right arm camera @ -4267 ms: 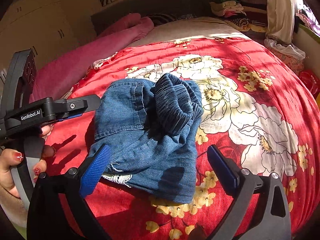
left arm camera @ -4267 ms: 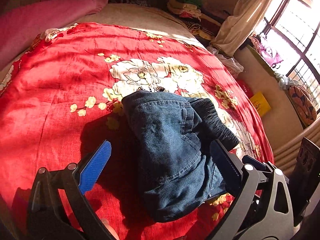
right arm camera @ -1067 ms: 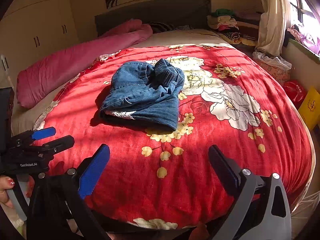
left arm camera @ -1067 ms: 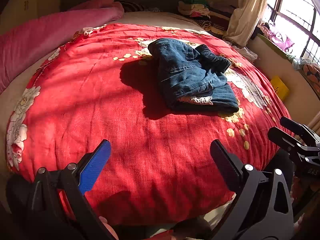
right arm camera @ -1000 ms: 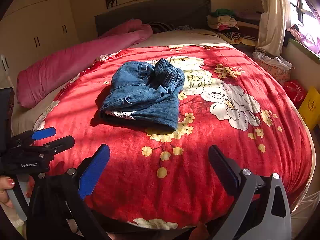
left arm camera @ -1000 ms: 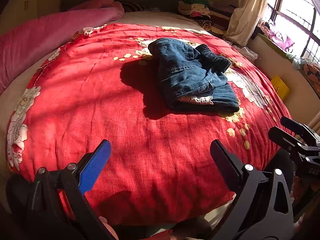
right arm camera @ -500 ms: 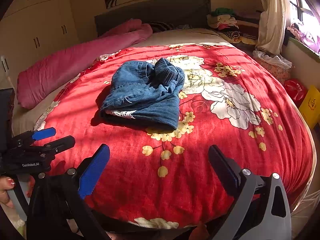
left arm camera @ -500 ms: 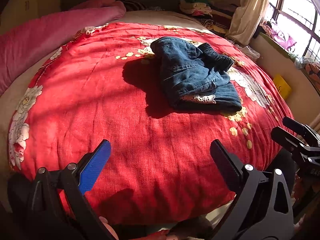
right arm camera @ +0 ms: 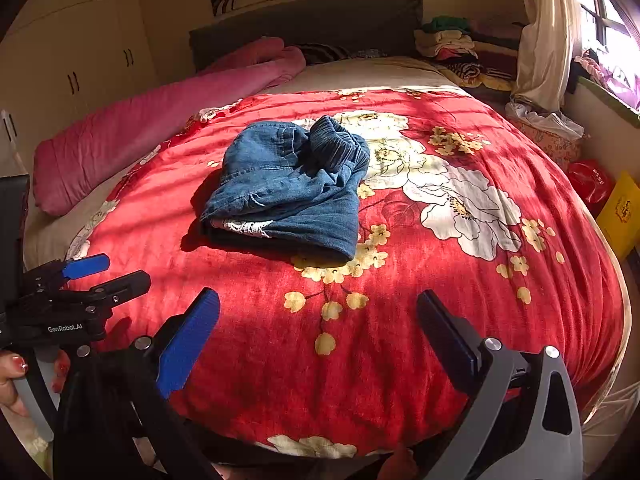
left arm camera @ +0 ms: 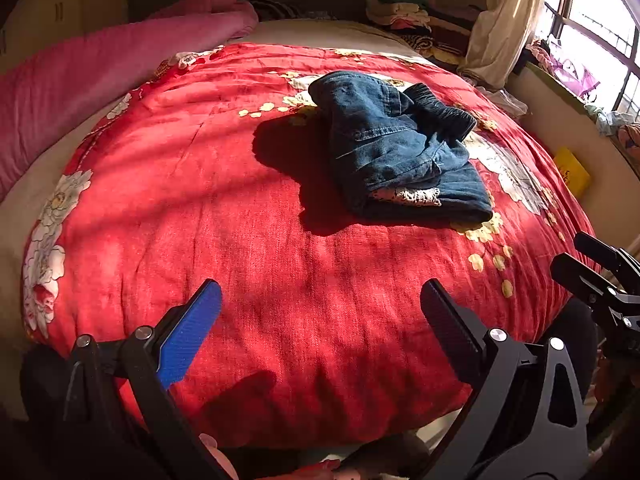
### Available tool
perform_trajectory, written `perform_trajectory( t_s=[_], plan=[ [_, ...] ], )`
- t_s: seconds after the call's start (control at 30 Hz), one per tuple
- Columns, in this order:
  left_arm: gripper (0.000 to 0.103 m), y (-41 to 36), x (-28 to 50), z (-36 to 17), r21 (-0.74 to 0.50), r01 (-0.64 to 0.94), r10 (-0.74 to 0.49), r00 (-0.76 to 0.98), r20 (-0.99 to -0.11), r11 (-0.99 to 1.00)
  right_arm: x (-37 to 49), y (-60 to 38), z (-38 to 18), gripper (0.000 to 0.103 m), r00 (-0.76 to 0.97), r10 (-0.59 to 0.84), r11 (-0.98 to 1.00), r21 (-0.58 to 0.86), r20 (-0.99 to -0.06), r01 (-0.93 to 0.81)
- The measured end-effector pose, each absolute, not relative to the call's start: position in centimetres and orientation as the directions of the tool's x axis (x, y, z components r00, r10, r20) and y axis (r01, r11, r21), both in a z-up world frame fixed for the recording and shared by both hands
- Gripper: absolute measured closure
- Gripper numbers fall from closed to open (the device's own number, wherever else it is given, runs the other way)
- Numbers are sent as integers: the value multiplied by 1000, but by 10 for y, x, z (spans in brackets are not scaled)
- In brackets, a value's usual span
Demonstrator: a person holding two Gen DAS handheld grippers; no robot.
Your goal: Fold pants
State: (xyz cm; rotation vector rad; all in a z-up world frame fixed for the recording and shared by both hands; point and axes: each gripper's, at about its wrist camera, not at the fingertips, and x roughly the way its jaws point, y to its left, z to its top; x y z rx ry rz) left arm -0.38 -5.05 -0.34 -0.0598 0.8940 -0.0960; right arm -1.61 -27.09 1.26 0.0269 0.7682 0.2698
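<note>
The blue denim pants (left arm camera: 396, 148) lie folded in a compact bundle on the red floral blanket (left arm camera: 224, 208), near the middle of the bed; they also show in the right wrist view (right arm camera: 292, 188). My left gripper (left arm camera: 320, 304) is open and empty, held back at the bed's near edge, well short of the pants. My right gripper (right arm camera: 318, 312) is open and empty too, at the near edge. The left gripper also shows at the left of the right wrist view (right arm camera: 104, 270), and the right gripper at the right of the left wrist view (left arm camera: 576, 252).
A pink quilt (right arm camera: 152, 128) lies along the bed's left side. Stacked clothes (right arm camera: 456, 48) sit by the dark headboard. A curtain (right arm camera: 540, 36) and window are at the right, with a yellow bag (right arm camera: 620, 212) and red item (right arm camera: 588, 184) on the floor.
Over four seconds both grippers have pulled back from the pants to the bed's near edge. In the last second the view has barely shifted.
</note>
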Motion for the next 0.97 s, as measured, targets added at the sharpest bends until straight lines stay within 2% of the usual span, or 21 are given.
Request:
perform_trajectory(
  t_s=[0.4, 0.57, 0.63, 0.7, 0.97],
  plan=[
    [10, -50, -3, -6, -85, 54, -100, 612, -785, 995, -12, -272, 8, 5, 677, 242, 967, 117, -695, -226],
    [10, -42, 1, -2, -52, 23, -54, 630, -775, 998, -2, -282, 1, 5, 671, 230, 971, 124, -705, -202],
    [10, -24, 2, 7, -105, -7, -72, 681, -729, 994, 6, -293, -3, 5, 676, 205, 978, 121, -708, -170],
    [10, -1, 15, 11, -166, -30, -101, 681, -725, 986, 18, -312, -6, 5, 681, 183, 983, 129, -709, -130],
    [10, 146, 127, -15, -7, -356, 214, 578, -788, 935, 125, -447, -22, 5, 656, -84, 991, 4, -750, 132]
  ],
)
